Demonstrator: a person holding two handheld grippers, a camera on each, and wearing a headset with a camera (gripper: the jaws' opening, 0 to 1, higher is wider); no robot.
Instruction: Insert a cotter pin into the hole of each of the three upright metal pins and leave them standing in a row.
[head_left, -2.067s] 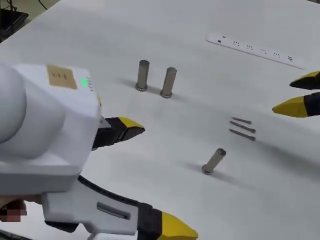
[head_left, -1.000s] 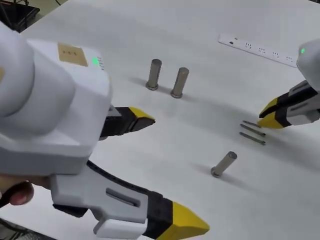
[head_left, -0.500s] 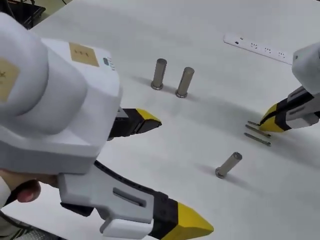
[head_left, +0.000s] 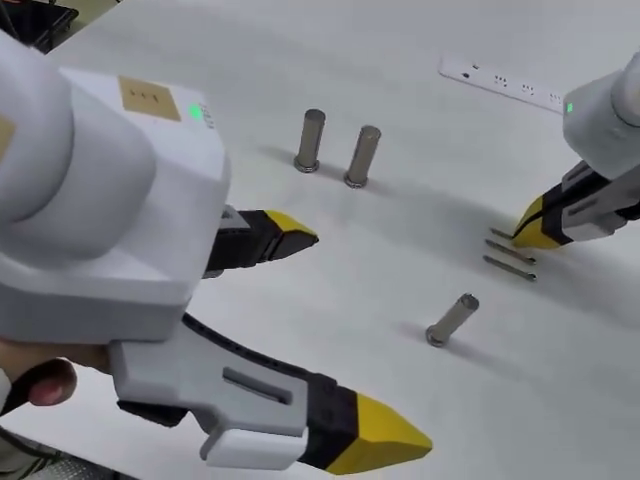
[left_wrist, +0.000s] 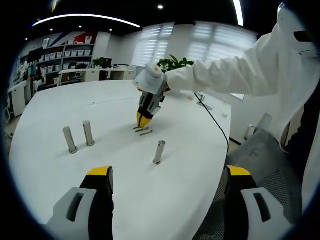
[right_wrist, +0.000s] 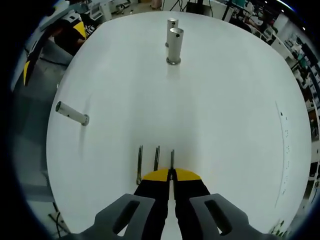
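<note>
Two steel pins (head_left: 310, 140) (head_left: 362, 155) stand side by side at the back of the white table. A third pin (head_left: 452, 318) stands apart, nearer me; it looks upright in the left gripper view (left_wrist: 159, 152). Three cotter pins (head_left: 508, 253) lie parallel on the table at the right. My right gripper (head_left: 522, 236) is down at their far end, jaws together on the tip of the outermost cotter pin (right_wrist: 172, 159). My left gripper (head_left: 372, 338) hovers in the left foreground, open wide and holding nothing.
A white power strip (head_left: 500, 82) lies at the back right of the table. A person's white sleeve (left_wrist: 225, 75) reaches in behind the right gripper. A grey chair (left_wrist: 260, 150) stands past the table edge on the right.
The right gripper came in from the right edge, dropped to the cotter pins and brought its jaws together on one. The left gripper stayed about where it was.
</note>
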